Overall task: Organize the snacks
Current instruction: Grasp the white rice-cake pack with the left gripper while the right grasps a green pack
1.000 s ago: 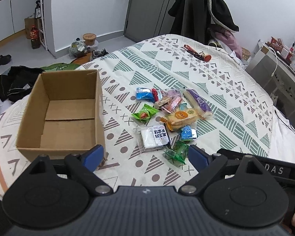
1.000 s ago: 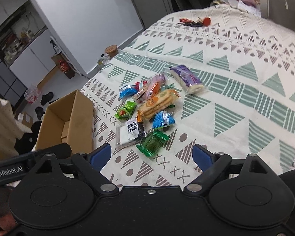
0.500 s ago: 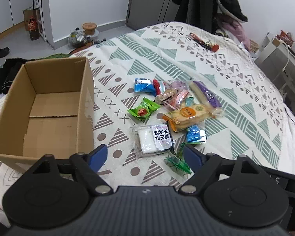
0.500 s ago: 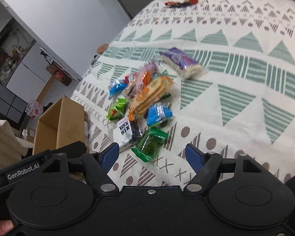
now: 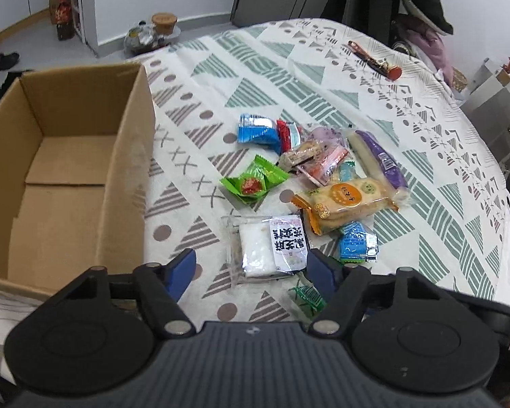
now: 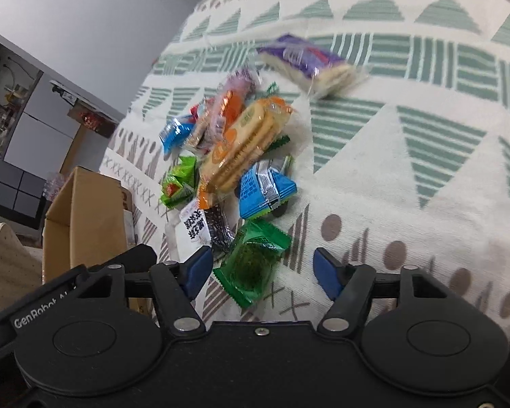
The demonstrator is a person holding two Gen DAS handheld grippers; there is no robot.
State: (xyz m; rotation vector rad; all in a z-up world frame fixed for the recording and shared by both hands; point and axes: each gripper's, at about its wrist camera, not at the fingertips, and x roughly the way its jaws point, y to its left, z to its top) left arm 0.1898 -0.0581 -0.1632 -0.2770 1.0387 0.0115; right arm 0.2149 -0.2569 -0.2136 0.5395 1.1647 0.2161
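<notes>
Both grippers advanced toward snack pile (image 5: 316,183): left gripper (image 5: 251,265) agape, empty, straddling white packet (image 5: 268,248); right gripper (image 6: 261,268) agape, empty, around green packet (image 6: 251,265); box (image 5: 68,170) edge beside left.

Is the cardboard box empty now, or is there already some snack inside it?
Empty. The cardboard box shows only its bare bottom flaps; all snacks lie outside it on the bedspread.

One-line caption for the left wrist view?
Open left tongs over a white snack packet beside an empty cardboard box.
</notes>
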